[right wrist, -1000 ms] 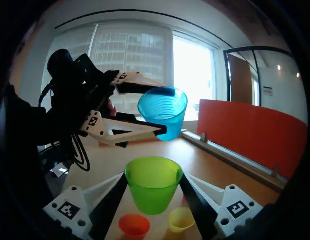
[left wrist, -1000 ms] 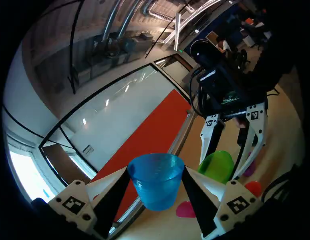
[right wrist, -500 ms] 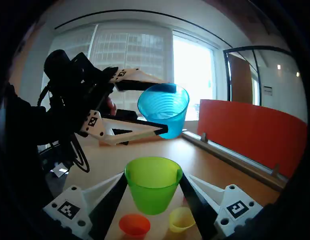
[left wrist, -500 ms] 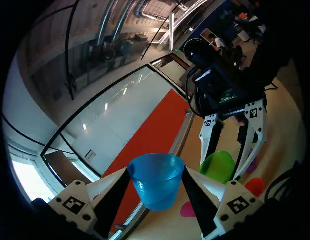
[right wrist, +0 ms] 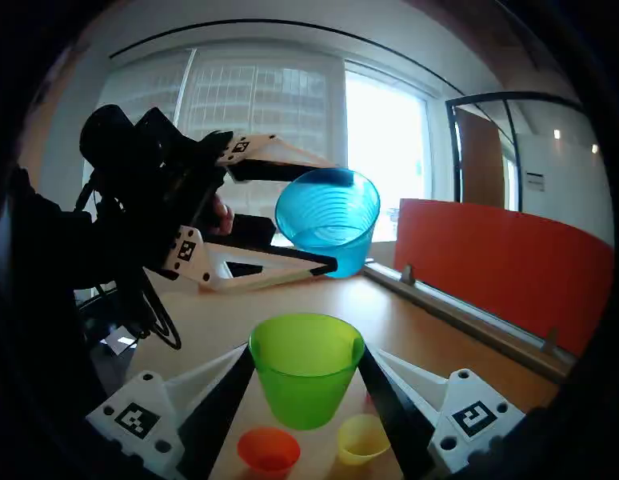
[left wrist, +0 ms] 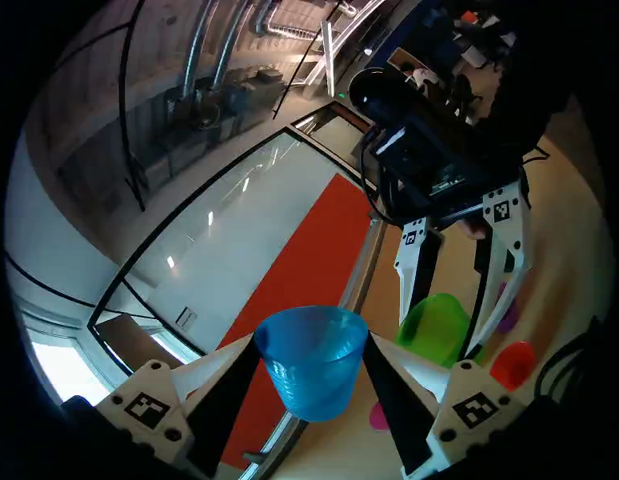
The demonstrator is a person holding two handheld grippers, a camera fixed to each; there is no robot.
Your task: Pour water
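The left gripper (left wrist: 311, 348) pinches the blue cup (left wrist: 310, 378), which is tipped on its side at twelve o'clock above the green cup (right wrist: 305, 372). The right gripper (right wrist: 305, 356) pinches that one. The pour looks just starting, and next the blue rim needs to tip lower over the green mouth.

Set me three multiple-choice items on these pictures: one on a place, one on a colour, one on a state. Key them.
1. In the right gripper view, where is the blue cup against the green cup? A inside it; B stacked under it; C raised higher than it.
2. The cup between the right gripper's fingers is: A green; B orange; C yellow.
3. The blue cup is: A upside down; B tilted; C upright.
Key: 1 C, the left gripper holds it aloft; 2 A, the green cup sits between that gripper's own fingers; 3 B, its mouth faces sideways toward the camera.
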